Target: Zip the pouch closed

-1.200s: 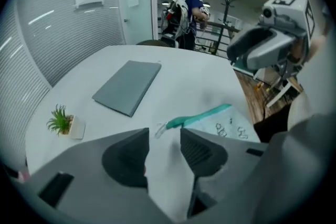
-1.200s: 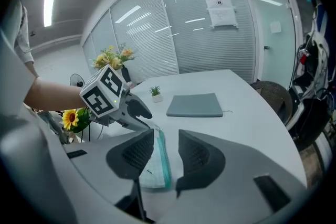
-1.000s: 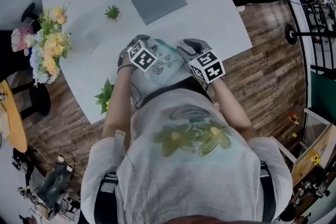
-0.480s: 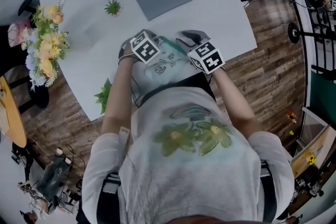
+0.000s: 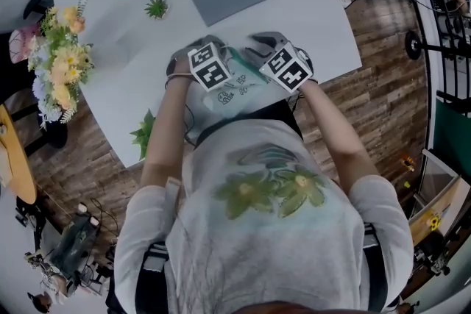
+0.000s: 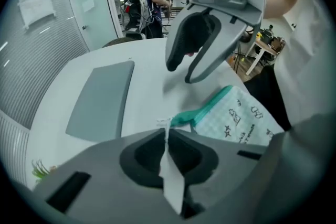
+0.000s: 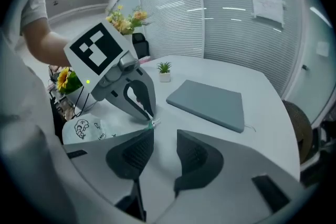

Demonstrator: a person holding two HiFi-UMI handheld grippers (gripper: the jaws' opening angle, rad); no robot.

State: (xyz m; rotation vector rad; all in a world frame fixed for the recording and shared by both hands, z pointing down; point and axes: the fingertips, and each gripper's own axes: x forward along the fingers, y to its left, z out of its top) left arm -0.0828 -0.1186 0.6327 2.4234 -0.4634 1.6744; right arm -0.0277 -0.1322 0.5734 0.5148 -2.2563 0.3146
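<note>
The left tool (image 6: 167, 132) has just been closing and now pinches the teal zip end (image 6: 181, 119) of the printed pouch (image 6: 236, 118). The pouch lies on the white bench (image 6: 152, 60) just past that tool's tips and off to their right. The right tool (image 7: 165, 134) hangs above the pouch with its jaws apart and only bare bench between them, and the left tool's tips are close ahead of it. (A closed grey laptop (image 7: 210, 102) sits well beyond both tools.) The zip pull cannot be picked out in any view. The hold looks slight, since the zip end is thin and caught only at the very tips. A firm tug by the right tool could draw it free and send the pouch sliding over the smooth bench. Loose fabric bunching beside the teeth could also jam the slider midway.
</note>
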